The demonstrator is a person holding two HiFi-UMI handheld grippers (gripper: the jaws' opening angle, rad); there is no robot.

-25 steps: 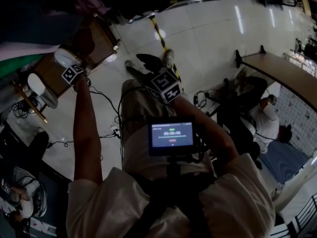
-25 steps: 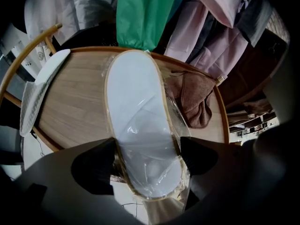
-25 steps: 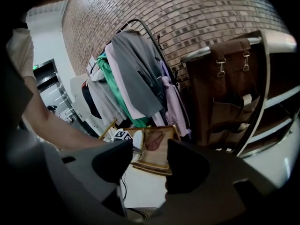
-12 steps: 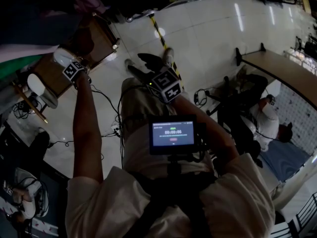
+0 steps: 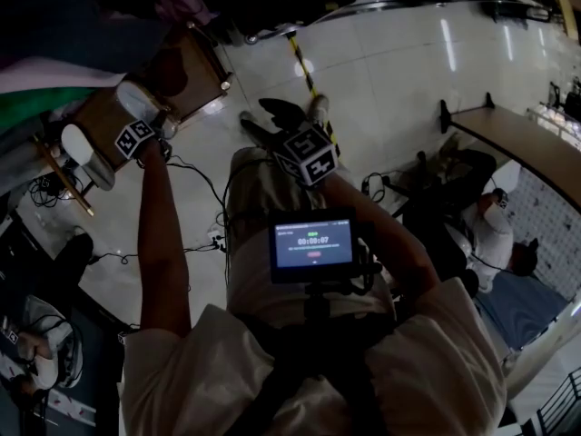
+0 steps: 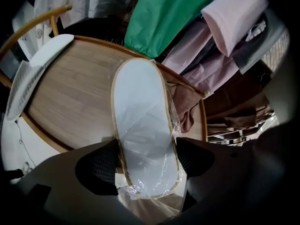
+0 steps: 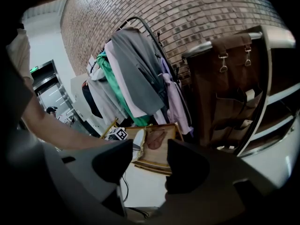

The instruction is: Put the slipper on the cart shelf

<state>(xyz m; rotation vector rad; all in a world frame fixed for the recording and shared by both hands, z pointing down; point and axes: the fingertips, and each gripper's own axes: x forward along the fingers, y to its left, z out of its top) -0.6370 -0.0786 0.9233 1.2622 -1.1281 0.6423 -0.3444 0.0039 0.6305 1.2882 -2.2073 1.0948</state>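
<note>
A white slipper (image 6: 143,125) in clear plastic wrap lies lengthwise on the round-edged wooden cart shelf (image 6: 75,97), its near end hanging over the rim. My left gripper (image 6: 145,165) has that end between its jaws; both pads touch its sides and the jaws are closing. In the head view the left gripper (image 5: 138,133) is at the shelf (image 5: 195,71), with the slipper (image 5: 138,100) just beyond it. A second white slipper (image 6: 33,74) rests on the shelf's left rim. My right gripper (image 7: 150,158) hovers open and empty, far from the shelf (image 7: 161,161).
Hanging clothes, green (image 6: 178,18) and pink (image 6: 234,18), crowd over the shelf's far side. A brown cloth (image 6: 185,107) lies on the shelf at the right. Cables (image 5: 195,189) trail on the tiled floor. A seated person (image 5: 495,234) and a table (image 5: 517,139) are at the right.
The left gripper stays at the shelf's edge with the slipper between its jaws. The head view has shifted slightly. The right gripper has hardly moved.
</note>
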